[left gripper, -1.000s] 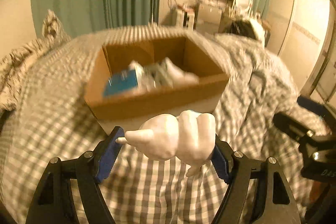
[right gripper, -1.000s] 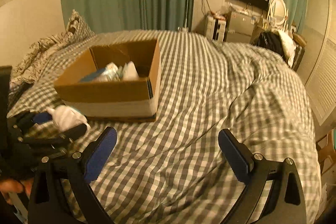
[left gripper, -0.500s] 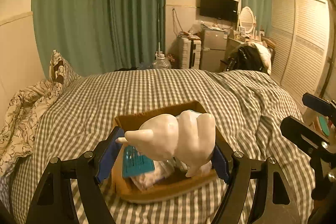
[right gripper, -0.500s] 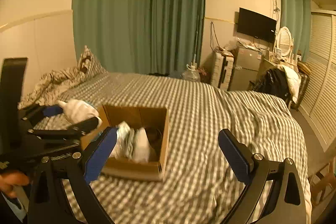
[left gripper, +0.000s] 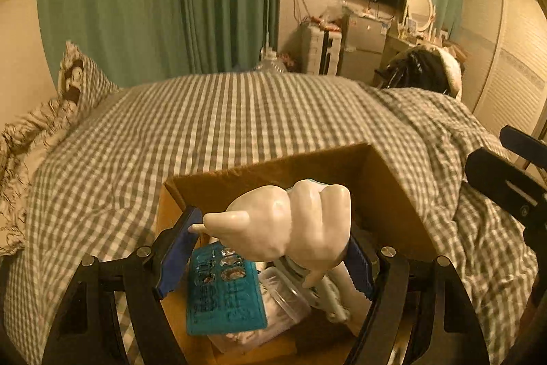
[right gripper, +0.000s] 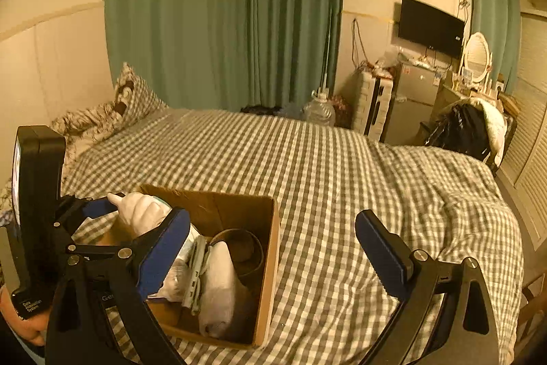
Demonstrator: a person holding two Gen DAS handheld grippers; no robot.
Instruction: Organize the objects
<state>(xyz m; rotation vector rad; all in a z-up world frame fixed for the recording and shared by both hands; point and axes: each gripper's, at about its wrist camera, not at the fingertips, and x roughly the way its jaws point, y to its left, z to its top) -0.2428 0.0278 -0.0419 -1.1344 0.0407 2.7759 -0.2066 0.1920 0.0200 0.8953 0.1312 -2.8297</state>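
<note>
My left gripper (left gripper: pixel 266 257) is shut on a white hand-shaped figure (left gripper: pixel 290 228) and holds it just above the open cardboard box (left gripper: pixel 386 194). The box holds a teal packet (left gripper: pixel 224 296), a clear plastic bag and other items. In the right wrist view the box (right gripper: pixel 270 262) sits on the checked bed at lower left, with the left gripper and the white figure (right gripper: pixel 140 211) over its left side. My right gripper (right gripper: pixel 273 248) is open and empty, above the box's right edge and the bed.
The checked bedcover (right gripper: pixel 324 177) spreads around the box. Pillows (right gripper: pixel 133 98) lie at the far left. Green curtains, a water jug (right gripper: pixel 319 110), a small fridge (right gripper: pixel 413 91), a TV and a chair with dark clothes (right gripper: pixel 461 132) stand beyond the bed.
The left gripper has carried the white figure forward and down over the box. The right gripper has come closer to the box, still open.
</note>
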